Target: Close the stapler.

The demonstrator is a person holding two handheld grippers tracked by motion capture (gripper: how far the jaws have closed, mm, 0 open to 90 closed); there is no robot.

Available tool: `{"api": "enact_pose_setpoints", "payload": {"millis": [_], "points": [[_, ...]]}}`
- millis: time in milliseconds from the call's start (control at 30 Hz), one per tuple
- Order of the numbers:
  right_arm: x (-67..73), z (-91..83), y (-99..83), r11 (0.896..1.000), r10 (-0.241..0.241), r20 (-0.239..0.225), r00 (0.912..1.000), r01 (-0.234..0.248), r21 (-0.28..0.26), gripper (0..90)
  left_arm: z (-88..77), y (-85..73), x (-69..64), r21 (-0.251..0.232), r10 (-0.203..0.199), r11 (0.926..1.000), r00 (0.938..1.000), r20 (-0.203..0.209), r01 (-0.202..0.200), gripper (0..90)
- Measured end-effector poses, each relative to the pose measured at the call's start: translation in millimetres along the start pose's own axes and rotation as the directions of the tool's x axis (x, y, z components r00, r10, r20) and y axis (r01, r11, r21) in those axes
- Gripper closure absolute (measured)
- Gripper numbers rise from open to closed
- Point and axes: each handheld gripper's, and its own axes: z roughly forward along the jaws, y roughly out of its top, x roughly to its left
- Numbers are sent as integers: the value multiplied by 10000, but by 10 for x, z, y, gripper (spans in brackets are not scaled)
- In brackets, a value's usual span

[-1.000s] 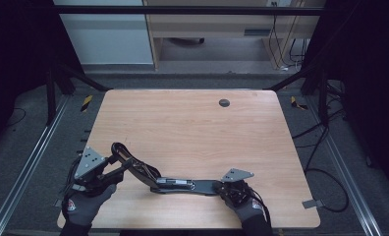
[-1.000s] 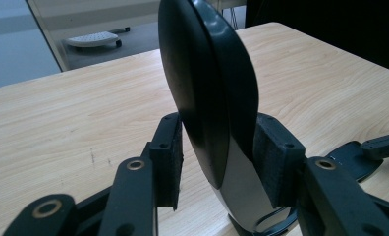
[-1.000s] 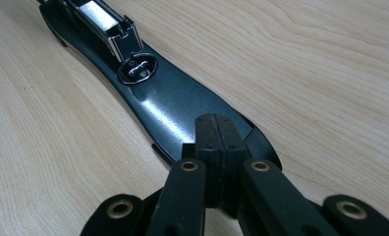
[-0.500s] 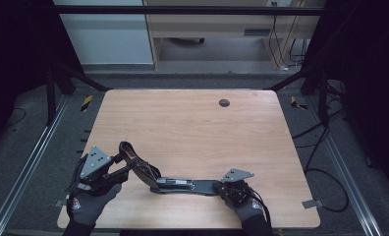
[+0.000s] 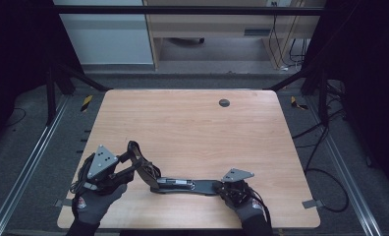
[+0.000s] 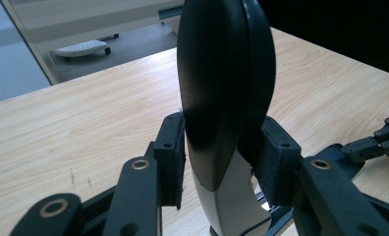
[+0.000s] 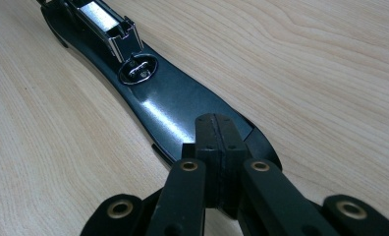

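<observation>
Black glossy plastic over bright steel: a desk stapler (image 5: 182, 184), swung wide open on the wooden table (image 5: 192, 128), well apart from the round cable hole (image 5: 224, 103), on the person's side of it and slightly to the left. Base (image 7: 173, 108) flat on the wood, with the metal staple channel (image 7: 104, 24) and the small oval anvil plate (image 7: 139, 70) facing up. Curved top cover (image 6: 222, 88) raised at the stapler's end farther left of the hole and clamped between the pads of the left gripper (image 5: 136, 164), whose jaws have just been closing with the cover between them. Right gripper (image 7: 216, 142) clenched with pad against pad and nothing between, tips down on the base end more nearly in line with the hole (seemingly pinning it, though hard to tell how firmly). Probably stiff and moderately heavy for its size, with a smooth, rounded, likely slippery shell. Sprung hinge likely, so a chance of the cover snapping back if released. Best grip judged across the cover's narrow flanks, as now, or across the base's flat sides, away from the channel and loose staples.
</observation>
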Motion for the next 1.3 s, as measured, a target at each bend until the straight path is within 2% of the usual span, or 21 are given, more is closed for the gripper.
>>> {"api": "enact_pose_setpoints", "payload": {"millis": [733, 1033, 1300], "points": [[-2, -2, -4, 10000, -16, -28, 10000, 16, -2, 900, 78, 60, -163, 22, 629, 9980, 9980, -103, -628, 592], [-2, -2, -4, 10000, -26, -44, 10000, 26, -4, 900, 94, 68, -188, 13, 712, 9975, 9974, -130, -712, 592], [-2, 0, -6, 10000, -81, -44, 10000, 81, -28, 900, 128, 85, -262, 15, 1039, 9946, 9944, -210, -1039, 592]]}}
